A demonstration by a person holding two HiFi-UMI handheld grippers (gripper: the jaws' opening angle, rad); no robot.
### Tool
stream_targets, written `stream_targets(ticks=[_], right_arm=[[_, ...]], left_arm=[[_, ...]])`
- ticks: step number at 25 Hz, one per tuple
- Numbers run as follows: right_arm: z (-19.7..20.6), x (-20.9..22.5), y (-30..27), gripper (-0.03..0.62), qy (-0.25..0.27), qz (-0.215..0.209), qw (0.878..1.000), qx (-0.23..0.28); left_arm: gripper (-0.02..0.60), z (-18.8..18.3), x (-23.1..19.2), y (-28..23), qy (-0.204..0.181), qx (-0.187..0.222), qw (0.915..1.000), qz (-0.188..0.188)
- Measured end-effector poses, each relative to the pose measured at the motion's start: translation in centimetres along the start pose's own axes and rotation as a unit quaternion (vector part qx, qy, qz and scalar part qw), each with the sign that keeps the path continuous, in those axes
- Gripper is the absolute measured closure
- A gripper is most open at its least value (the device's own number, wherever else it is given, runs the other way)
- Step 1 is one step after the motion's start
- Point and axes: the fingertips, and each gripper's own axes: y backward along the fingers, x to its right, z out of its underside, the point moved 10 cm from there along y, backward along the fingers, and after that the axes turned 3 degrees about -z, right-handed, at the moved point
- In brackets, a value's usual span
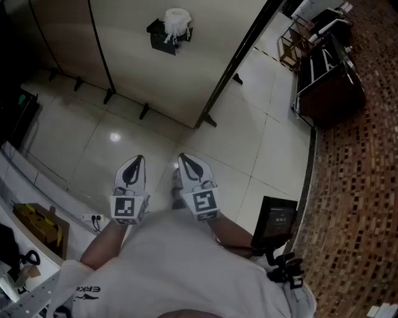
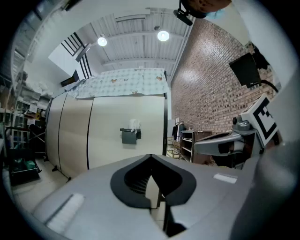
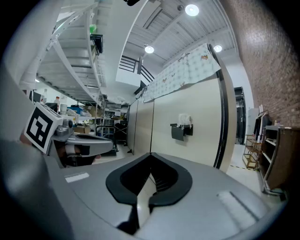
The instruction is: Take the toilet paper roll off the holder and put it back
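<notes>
Risk starts with the partition wall (image 1: pixel 155 68), the largest thing ahead. The task's fitting is mounted on it, well apart from both tools, so the approach is not yet made, and a misjudged reach could drive closed tips into the panel. The tiled floor (image 1: pixel 124 143) comes next: a roll that slips from a weak pinch would likely drop there and run off. The holder (image 1: pixel 163 36) is a dark bracket on the panel, and how it retains the paper cannot be told from this range. Pulling in the wrong direction could therefore jam the roll or strain the bracket. The toilet paper roll (image 1: pixel 177 18) sits in the holder with its white paper showing above the bracket. It is soft stock, so too hard a squeeze would probably crush it, and any loose tail could unwind (all of this is judgement, not observation). On pose, both forearms are bent and tucked against the torso, with the tools side by side just ahead of the body and pointing toward the wall. The left gripper (image 1: pixel 135 163) has its jaws closed tip to tip with nothing between them. The right gripper (image 1: pixel 186 160) is likewise closed and empty. Both would need to open before arrival, or they would merely push the roll.
</notes>
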Motion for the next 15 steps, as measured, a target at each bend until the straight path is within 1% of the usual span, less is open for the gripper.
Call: stream_targets(ticks=[3, 10, 15], right_arm=[[-0.1, 3.5, -2.7, 0.58, -0.009, -0.002, 1.0, 0.006], [-2.3, 11.7, -8.7, 0.58, -0.008, -0.019, 1.0, 0.009], [-3.2, 17.0, -12.5, 0.58, -0.001, -0.028, 0.999, 0.03]], left_arm=[[0.58, -0.1, -0.3, -4.2, -0.001, -0.011, 0.9999, -0.012], [0.58, -2.8, -0.4, -14.2, -0.014, -0.007, 0.9996, -0.024], [0.58, -3.9, -0.4, -20.4, -0.017, 0.002, 0.9992, -0.037]])
